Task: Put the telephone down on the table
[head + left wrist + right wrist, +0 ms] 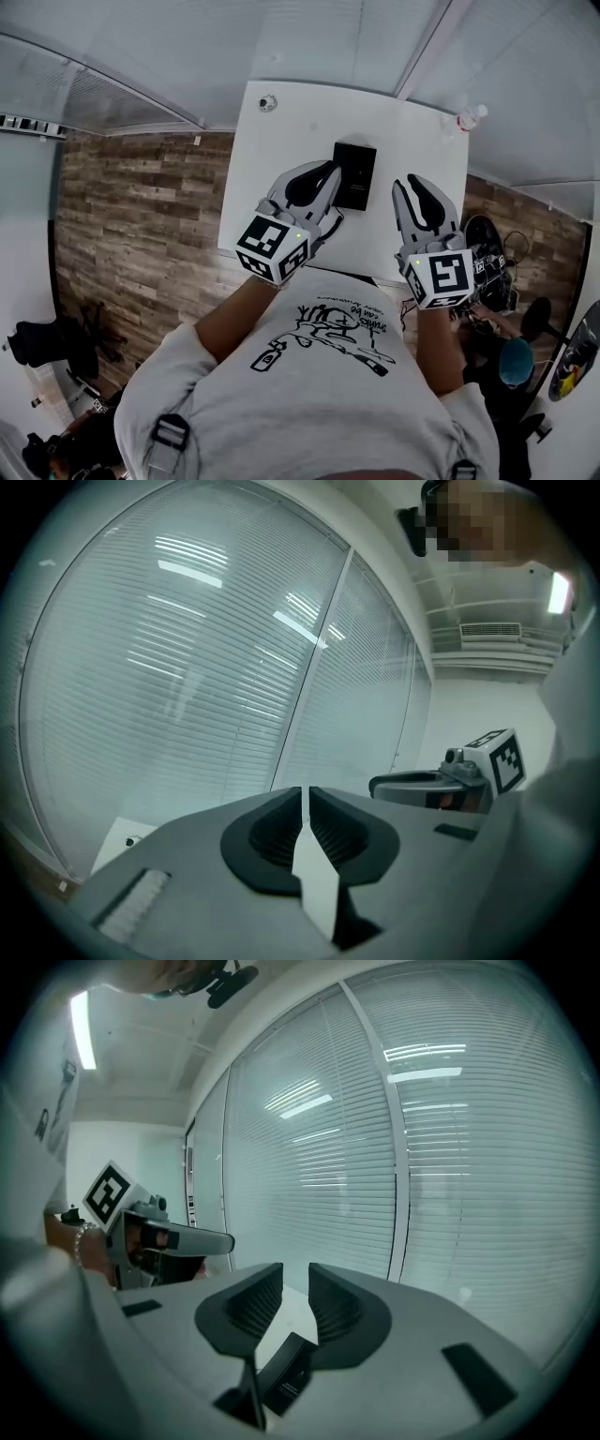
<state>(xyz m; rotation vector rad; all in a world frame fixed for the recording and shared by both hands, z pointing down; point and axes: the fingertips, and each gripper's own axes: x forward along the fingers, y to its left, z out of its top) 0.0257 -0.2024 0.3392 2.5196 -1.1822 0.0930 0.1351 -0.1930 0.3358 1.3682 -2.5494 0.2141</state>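
Note:
The black telephone [354, 175] lies flat on the white table [281, 169], free of both grippers. My left gripper [330, 171] hovers above the table just left of the telephone; in its own view the jaws [305, 791] meet with nothing between them. My right gripper [409, 185] hangs to the right of the telephone. Its jaws [295, 1269] stand a narrow gap apart and hold nothing. Through that gap the telephone [287, 1372] shows below on the table. Both grippers point toward the window blinds.
A small round object [268, 102] sits at the table's far left corner, a bottle [469, 118] at its far right corner. Blinds cover the windows behind the table. Wood floor lies to the left; cables and gear [492, 262] lie to the right, near a person [514, 362].

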